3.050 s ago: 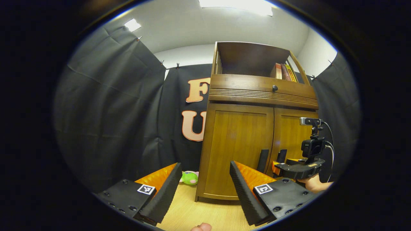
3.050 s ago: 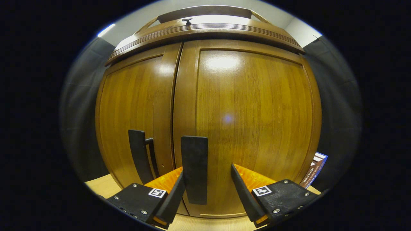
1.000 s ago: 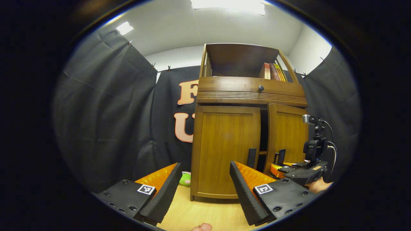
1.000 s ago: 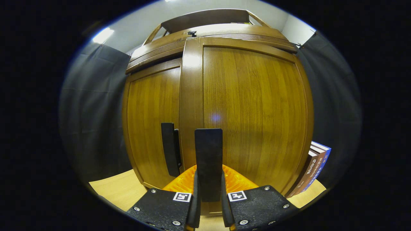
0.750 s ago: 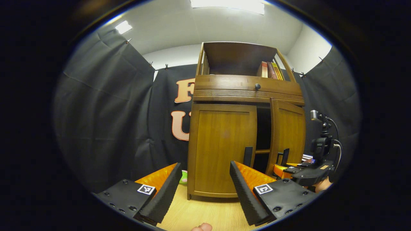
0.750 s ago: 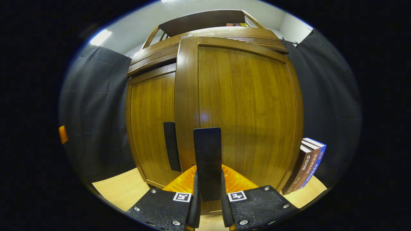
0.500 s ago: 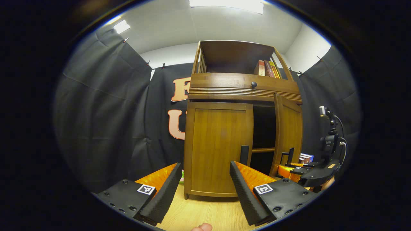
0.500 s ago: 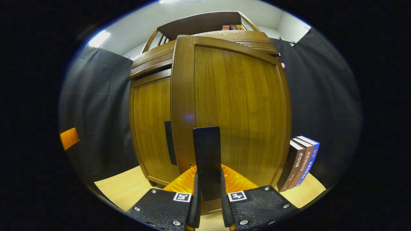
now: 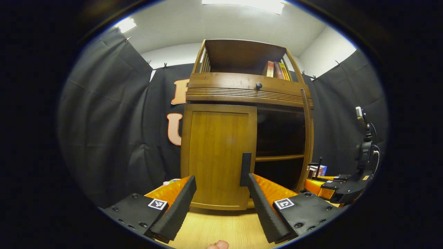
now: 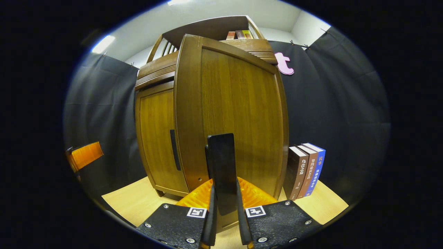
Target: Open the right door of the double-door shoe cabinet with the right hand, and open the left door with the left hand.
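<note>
The wooden shoe cabinet (image 9: 242, 93) stands ahead in the left gripper view. Its left door (image 9: 218, 155) is closed, with a black vertical handle (image 9: 245, 169) at its right edge. My left gripper (image 9: 220, 180) is open and low in front of that door, short of the handle. The right door (image 9: 306, 138) is swung out and seen edge-on, baring a dark interior with a shelf (image 9: 280, 158). In the right gripper view my right gripper (image 10: 224, 204) is shut on the right door's black handle (image 10: 221, 166), with the right door (image 10: 238, 114) close in front. The right gripper (image 9: 325, 181) also appears at the far right.
Three books (image 10: 306, 169) stand on the wooden floor (image 9: 214, 228) just right of the cabinet, behind the open door. More books (image 9: 275, 69) sit on the top shelf above a drawer knob (image 9: 258, 85). Black cloth walls close in both sides.
The right gripper closed on the right door's handle and has pulled the door from closed to wide open. The left gripper has shifted right, closer to the left door's handle, still open.
</note>
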`<state>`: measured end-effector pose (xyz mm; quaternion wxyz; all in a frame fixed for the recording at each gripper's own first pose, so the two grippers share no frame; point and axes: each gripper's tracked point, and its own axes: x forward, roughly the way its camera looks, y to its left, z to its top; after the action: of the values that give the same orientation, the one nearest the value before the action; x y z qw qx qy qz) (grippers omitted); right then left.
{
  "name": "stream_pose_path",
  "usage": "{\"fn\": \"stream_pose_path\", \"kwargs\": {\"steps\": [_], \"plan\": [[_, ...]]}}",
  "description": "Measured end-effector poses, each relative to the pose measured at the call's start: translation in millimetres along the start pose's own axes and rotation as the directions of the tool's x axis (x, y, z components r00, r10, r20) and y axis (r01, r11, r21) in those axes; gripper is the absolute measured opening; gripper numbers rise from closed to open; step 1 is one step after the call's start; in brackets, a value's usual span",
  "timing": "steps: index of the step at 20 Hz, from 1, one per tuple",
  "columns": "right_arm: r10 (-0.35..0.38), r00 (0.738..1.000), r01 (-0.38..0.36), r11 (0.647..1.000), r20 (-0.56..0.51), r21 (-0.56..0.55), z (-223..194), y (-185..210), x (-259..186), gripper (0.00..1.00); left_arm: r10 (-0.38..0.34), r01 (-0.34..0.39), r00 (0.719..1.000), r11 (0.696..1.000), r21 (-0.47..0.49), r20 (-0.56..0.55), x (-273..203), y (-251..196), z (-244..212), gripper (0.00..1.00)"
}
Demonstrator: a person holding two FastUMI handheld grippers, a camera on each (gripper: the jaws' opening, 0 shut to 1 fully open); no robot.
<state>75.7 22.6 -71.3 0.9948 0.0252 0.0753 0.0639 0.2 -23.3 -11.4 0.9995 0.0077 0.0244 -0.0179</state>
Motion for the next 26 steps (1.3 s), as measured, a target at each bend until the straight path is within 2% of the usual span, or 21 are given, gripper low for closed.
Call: {"fn": "stream_pose_path", "kwargs": {"steps": [1, 2, 3, 4, 5, 6, 7, 8, 9, 13, 14, 15, 16, 17, 18, 19, 21, 26], "plan": [[-0.014, 1.000, 0.014, 1.000, 0.000, 0.002, -0.2, -5.6, -4.1, 0.27, -0.007, 0.007, 1.000, 1.000, -0.001, 0.000, 2.1, -3.4, -0.5, 0.95], [-0.028, 1.000, 0.028, 1.000, -0.007, 0.005, -1.4, -11.9, -9.1, 0.36, -0.013, 0.013, 1.000, 1.000, -0.003, 0.000, 2.8, -5.6, -2.1, 0.94], [-0.041, 0.999, 0.042, 0.999, -0.016, 0.008, -3.2, -18.5, -14.1, 0.26, -0.020, 0.020, 1.000, 1.000, -0.004, 0.000, 2.0, -8.4, -4.3, 0.94], [-0.052, 0.998, 0.052, 0.999, -0.034, 0.012, -7.2, -25.8, -20.2, 0.26, -0.027, 0.027, 1.000, 1.000, -0.008, -0.002, 3.2, -11.5, -5.7, 0.94], [-0.065, 0.998, 0.065, 0.998, -0.021, 0.017, -3.3, -32.7, -26.0, 0.16, -0.034, 0.034, 0.999, 0.999, -0.012, -0.003, 4.9, -15.5, -6.3, 0.95], [-0.078, 0.997, 0.078, 0.997, -0.027, 0.009, -5.9, -41.1, -30.8, 0.22, -0.040, 0.040, 0.999, 0.999, -0.018, -0.003, 6.8, -18.9, -5.9, 0.95], [-0.097, 0.995, 0.097, 0.995, -0.024, -0.004, -3.6, -50.5, -36.2, 0.11, -0.046, 0.046, 0.999, 0.999, -0.025, -0.005, 8.7, -22.0, -6.3, 0.95], [-0.124, 0.992, 0.123, 0.992, -0.029, -0.024, -3.3, -60.9, -40.8, 0.29, -0.055, 0.055, 0.998, 0.998, -0.032, -0.008, 7.5, -26.5, -7.1, 0.95], [-0.154, 0.988, 0.153, 0.987, -0.029, -0.044, -3.6, -73.8, -44.8, 0.17, -0.063, 0.063, 0.998, 0.997, -0.037, -0.010, 8.3, -30.1, -7.4, 0.95], [-0.249, 0.968, 0.249, 0.966, 0.006, -0.066, 2.3, -127.5, -59.9, 0.06, -0.089, 0.087, 0.996, 0.995, -0.052, -0.023, 12.1, -40.9, -12.8, 0.95], [-0.229, 0.973, 0.229, 0.973, 0.008, -0.028, 3.4, -132.9, -60.3, 0.14, -0.097, 0.095, 0.995, 0.994, -0.061, -0.027, 13.9, -43.8, -13.7, 0.94], [-0.217, 0.976, 0.217, 0.976, 0.009, -0.001, 3.5, -138.9, -61.9, 0.12, -0.102, 0.099, 0.994, 0.993, -0.070, -0.030, 14.9, -46.7, -15.0, 0.95], [-0.191, 0.982, 0.191, 0.981, 0.004, -0.013, 2.1, -141.6, -60.6, 0.02, -0.105, 0.103, 0.994, 0.992, -0.076, -0.031, 15.4, -48.1, -14.0, 0.95], [-0.162, 0.987, 0.162, 0.986, 0.006, -0.039, 4.1, -146.9, -61.2, 0.12, -0.106, 0.104, 0.994, 0.992, -0.078, -0.028, 13.3, -49.4, -13.0, 0.94], [-0.132, 0.991, 0.131, 0.990, -0.001, -0.049, 4.3, -152.4, -61.8, 0.13, -0.104, 0.102, 0.994, 0.992, -0.078, -0.024, 12.4, -48.7, -11.8, 0.94], [-0.106, 0.994, 0.106, 0.993, 0.002, -0.043, 4.8, -158.5, -62.9, 0.03, -0.102, 0.100, 0.995, 0.992, -0.076, -0.021, 12.9, -48.7, -11.9, 0.94], [-0.065, 0.998, 0.065, 0.998, -0.002, -0.015, 6.0, -171.7, -64.2, 0.04, -0.095, 0.094, 0.995, 0.993, -0.071, -0.020, 12.3, -48.1, -14.7, 0.99], [-0.003, 1.000, 0.003, 1.000, 0.020, 0.010, 7.8, -184.9, -65.1, 0.04, -0.060, 0.058, 0.998, 0.995, -0.085, -0.021, 9.9, -43.0, -18.5, 0.96]]}}
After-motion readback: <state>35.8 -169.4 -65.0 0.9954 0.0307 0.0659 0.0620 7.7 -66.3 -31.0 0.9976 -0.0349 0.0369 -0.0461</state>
